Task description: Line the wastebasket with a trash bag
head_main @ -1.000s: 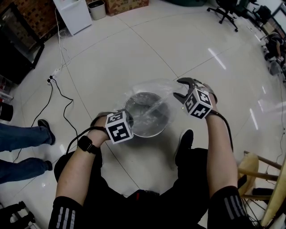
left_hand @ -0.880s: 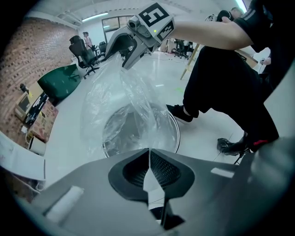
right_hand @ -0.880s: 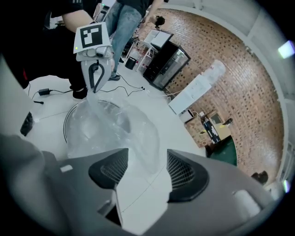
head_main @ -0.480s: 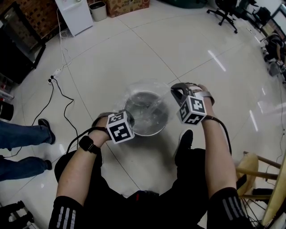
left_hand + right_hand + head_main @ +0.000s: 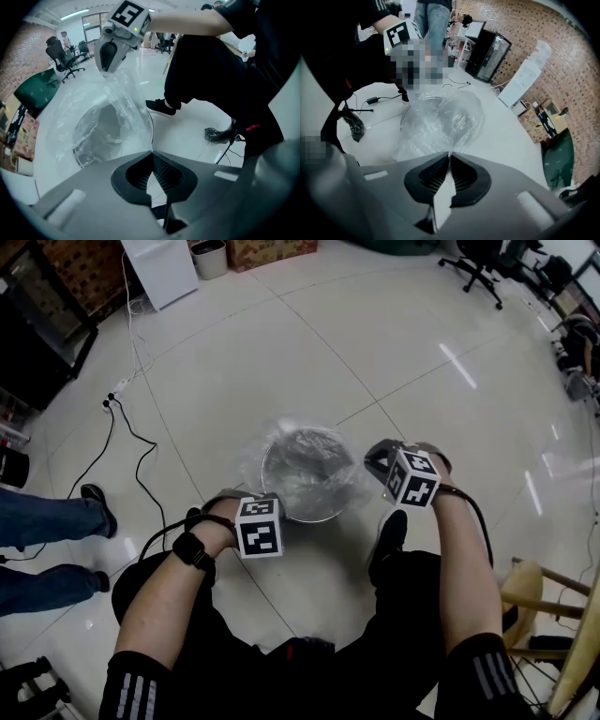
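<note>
A round metal wastebasket (image 5: 305,474) stands on the tiled floor between my hands, with a clear trash bag (image 5: 323,448) spread over its mouth. My left gripper (image 5: 265,499) sits at the basket's near-left rim, shut on the bag's edge. In the left gripper view the film (image 5: 123,101) runs down to the shut jaws (image 5: 151,153), over the basket (image 5: 105,133). My right gripper (image 5: 376,461) is at the right rim, shut on the bag's other side. In the right gripper view the bag (image 5: 440,124) meets the shut jaws (image 5: 449,154).
My black shoe (image 5: 387,536) rests just right of the basket. A power strip with black cable (image 5: 116,401) lies to the left, near another person's legs (image 5: 47,521). A wooden stool (image 5: 536,596) stands at right. A white appliance (image 5: 159,268) is far back.
The right gripper went from open to shut on the bag and came down to the basket's right rim. The left gripper slid nearer and lower. The bag now lies lower over the basket.
</note>
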